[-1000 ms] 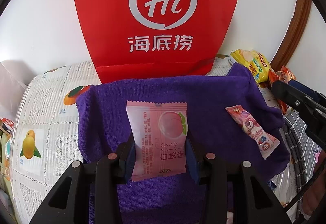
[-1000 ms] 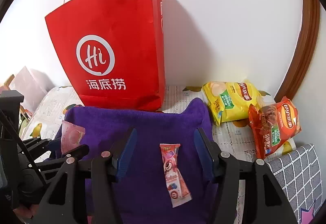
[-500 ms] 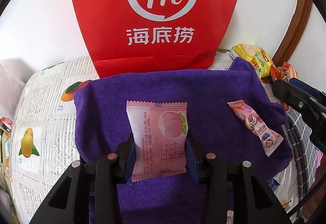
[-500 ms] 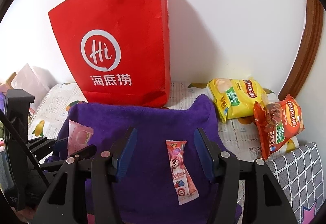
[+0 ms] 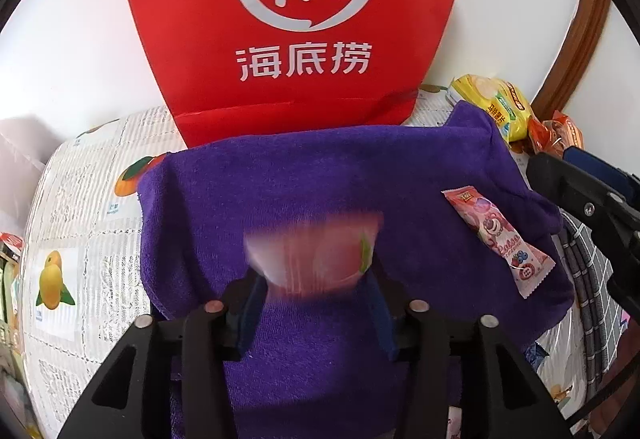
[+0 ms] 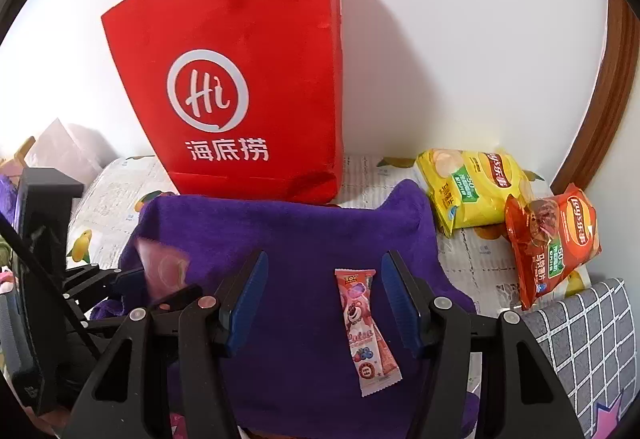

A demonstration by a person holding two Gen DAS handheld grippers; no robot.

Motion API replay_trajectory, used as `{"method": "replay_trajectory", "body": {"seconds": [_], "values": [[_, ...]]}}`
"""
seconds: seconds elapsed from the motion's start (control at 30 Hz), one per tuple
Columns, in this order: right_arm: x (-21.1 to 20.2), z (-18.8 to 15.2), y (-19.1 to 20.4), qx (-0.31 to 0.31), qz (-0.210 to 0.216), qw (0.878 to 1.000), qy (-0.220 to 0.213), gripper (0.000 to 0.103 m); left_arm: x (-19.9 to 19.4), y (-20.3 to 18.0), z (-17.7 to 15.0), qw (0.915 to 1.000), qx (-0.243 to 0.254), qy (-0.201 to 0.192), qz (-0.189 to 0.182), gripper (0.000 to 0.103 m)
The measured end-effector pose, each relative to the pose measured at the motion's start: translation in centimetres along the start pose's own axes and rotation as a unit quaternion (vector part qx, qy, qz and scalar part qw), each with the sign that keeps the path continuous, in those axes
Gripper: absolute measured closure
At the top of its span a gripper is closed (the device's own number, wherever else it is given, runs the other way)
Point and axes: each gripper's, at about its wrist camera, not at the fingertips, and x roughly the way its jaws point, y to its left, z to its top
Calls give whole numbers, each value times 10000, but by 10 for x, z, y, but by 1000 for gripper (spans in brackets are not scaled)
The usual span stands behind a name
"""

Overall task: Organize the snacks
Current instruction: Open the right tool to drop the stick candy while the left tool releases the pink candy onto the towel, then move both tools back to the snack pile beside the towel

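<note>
Pink peach snack packet [image 5: 316, 253]: motion-blurred, sitting between the blue pads of the left gripper [image 5: 314, 303], above the purple towel; in the right wrist view it shows as a pale pink smear [image 6: 162, 269] at the left gripper's tips.
Left gripper state: fingers spread about as wide as the packet; the blur hides whether the pads press on it, so I cannot tell if it is gripped or loose.
Right gripper [image 6: 322, 303]: jaws wide apart with nothing between the pads, hovering over the towel; its black finger also enters the left wrist view from the right edge [image 5: 580, 195].
Pink strawberry-bear snack stick [image 6: 366, 329]: lying flat on the towel, between the right gripper's spread fingers and nearer the right-hand one, touching neither; in the left wrist view it lies slanted near the towel's right side [image 5: 500, 239].
Purple towel [image 5: 320, 175]: spread over a tablecloth [image 5: 80, 207] printed with text and fruit.
Red paper bag [image 6: 248, 79]: upright against the white wall just behind the towel, white "Hi" logo and Chinese characters facing forward, string handles on top.
Yellow Lay's chip bag [image 6: 472, 187]: on the tablecloth right of the towel.
Orange-red Lay's chip bag [image 6: 550, 231]: just right of the yellow one, overlapping its edge.
Grey checked cloth [image 6: 588, 339]: at the lower right, in front of the chips.
</note>
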Motion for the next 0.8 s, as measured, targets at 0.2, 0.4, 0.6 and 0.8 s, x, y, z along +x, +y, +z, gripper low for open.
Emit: {"method": "replay_trajectory", "body": {"seconds": [0.2,0.4,0.6,0.8], "values": [[-1,0,1,69,-3,10000,4,40,-7,-7,1,9997,150,-154,104,39],[-16,-6,-2,268,-33,9996,-35,39,-14,-4,3,9998,90,-189,26,38],[-33,-21,-5,393,-13,9991,174,38,-27,1,0,9996,6,-259,-80,38],[-57,-47,-6,435,-194,9983,334,38,-51,-4,-2,9984,182,-503,-197,38]]}}
